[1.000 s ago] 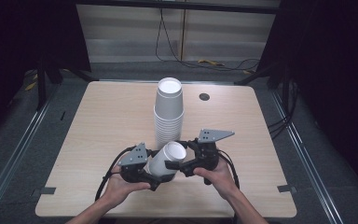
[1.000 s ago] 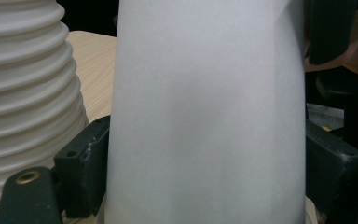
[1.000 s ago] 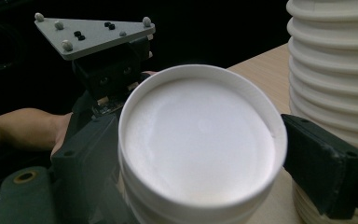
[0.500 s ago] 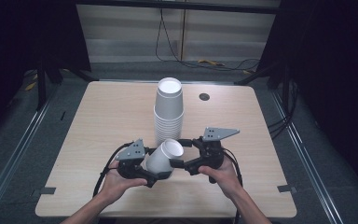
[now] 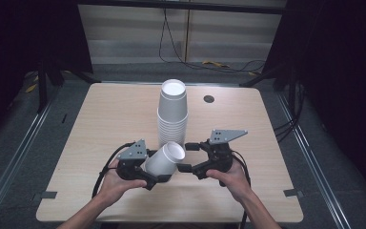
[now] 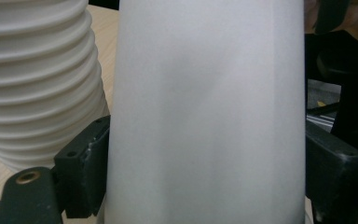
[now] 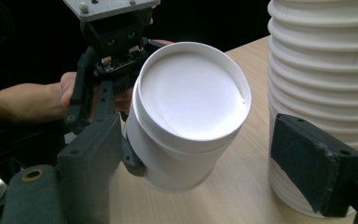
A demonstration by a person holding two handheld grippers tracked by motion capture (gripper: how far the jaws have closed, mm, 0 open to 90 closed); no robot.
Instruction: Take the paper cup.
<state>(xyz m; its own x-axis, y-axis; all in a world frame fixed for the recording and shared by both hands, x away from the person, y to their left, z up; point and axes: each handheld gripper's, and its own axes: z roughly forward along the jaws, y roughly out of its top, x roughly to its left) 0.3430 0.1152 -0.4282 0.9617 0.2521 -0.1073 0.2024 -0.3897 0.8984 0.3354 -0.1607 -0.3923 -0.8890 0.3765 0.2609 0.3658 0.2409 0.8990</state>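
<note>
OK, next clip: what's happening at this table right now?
A person at a wooden table holds a two-jaw gripper in each hand. The left gripper is shut on a single white paper cup, held tilted just in front of an upside-down stack of cups at the table's centre. In the right gripper view that cup's closed base faces the camera. The right gripper is open beside the cup, one jaw on each side of its base end, not yet closed on it.

Light wooden table [image 5: 100,124], round dark grommet hole [image 5: 208,99], cables on grey floor [image 5: 209,64]
</note>
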